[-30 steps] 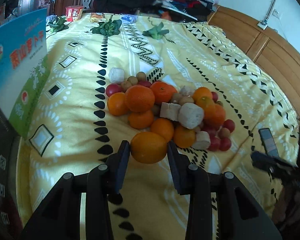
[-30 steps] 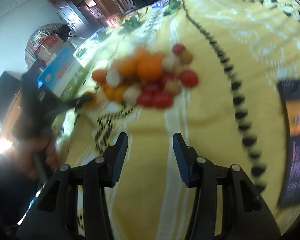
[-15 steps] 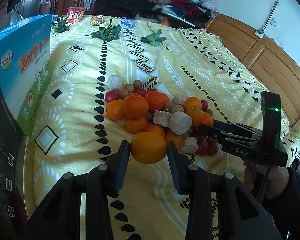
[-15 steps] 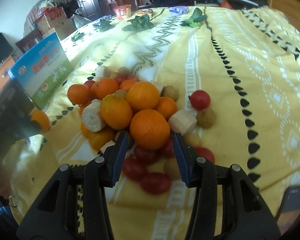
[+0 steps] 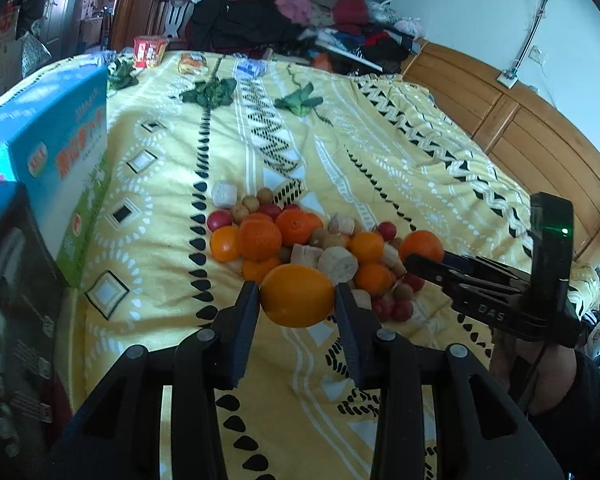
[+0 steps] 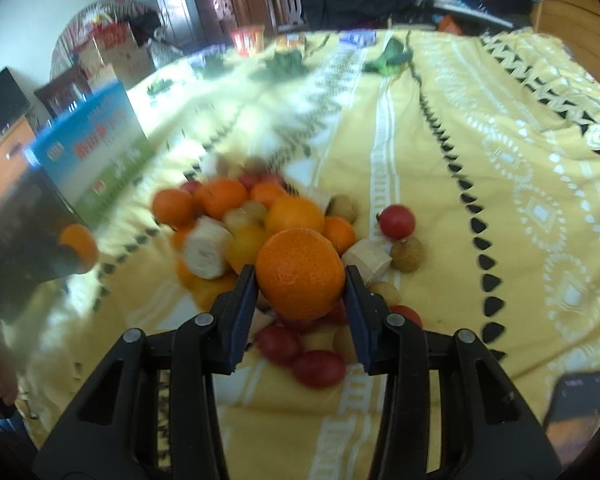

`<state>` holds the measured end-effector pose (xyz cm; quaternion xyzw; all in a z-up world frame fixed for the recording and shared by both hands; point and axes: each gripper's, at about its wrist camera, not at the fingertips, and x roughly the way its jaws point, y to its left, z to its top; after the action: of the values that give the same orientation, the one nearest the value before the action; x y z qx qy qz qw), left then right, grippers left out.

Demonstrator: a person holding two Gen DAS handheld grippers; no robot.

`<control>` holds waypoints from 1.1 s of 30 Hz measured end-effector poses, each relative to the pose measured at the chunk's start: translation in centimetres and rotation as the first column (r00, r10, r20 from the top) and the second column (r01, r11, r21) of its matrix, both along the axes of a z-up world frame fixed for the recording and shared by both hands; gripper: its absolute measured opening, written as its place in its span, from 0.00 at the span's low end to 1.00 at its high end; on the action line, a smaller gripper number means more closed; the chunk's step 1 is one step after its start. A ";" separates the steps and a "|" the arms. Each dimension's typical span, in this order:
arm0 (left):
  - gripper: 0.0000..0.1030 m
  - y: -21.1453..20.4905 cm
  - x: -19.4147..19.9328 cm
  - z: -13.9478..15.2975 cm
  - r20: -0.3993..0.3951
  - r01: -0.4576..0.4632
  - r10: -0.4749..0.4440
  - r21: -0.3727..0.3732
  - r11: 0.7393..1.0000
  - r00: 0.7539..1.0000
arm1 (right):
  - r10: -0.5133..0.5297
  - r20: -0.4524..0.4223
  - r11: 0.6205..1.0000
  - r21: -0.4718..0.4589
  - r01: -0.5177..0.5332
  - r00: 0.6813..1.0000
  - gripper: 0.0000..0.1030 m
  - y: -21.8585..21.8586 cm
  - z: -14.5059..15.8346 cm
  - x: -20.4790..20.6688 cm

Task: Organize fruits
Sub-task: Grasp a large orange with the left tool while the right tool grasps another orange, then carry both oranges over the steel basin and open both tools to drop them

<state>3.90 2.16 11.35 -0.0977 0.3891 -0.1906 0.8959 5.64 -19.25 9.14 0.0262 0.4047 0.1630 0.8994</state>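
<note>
A yellow patterned bed (image 5: 380, 152) carries the fruit pile (image 5: 300, 240). Each gripper grasps fruit: left gripper (image 5: 297, 298) a smooth orange (image 5: 297, 295), right gripper (image 6: 300, 280) a tangerine (image 6: 300, 274), seemingly lifted clear. Next, each needs a separate sorting spot.

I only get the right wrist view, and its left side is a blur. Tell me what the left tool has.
Observer: The left tool is shut on a large smooth orange, one finger pressed against each side.
Operator: Now describe my right tool as seen from over there.
Observer: The right tool grips a mandarin at the pile's right edge, and a green light is lit on its body.
Operator: Report what lies at the pile's far edge.
Observer: A white chunk sits at the far left corner, beside small tan fruits.
</note>
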 end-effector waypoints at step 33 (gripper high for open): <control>0.38 38.5 -21.7 3.0 0.013 -0.689 0.689 0.001 0.725 0.725 | 0.666 0.021 0.741 0.098 -0.664 0.746 0.42 41.2 8.5 -12.9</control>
<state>-17.80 40.70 14.36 -0.2313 0.3206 0.1557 0.9052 -7.28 21.96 17.68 -0.0739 0.3859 0.4924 0.7766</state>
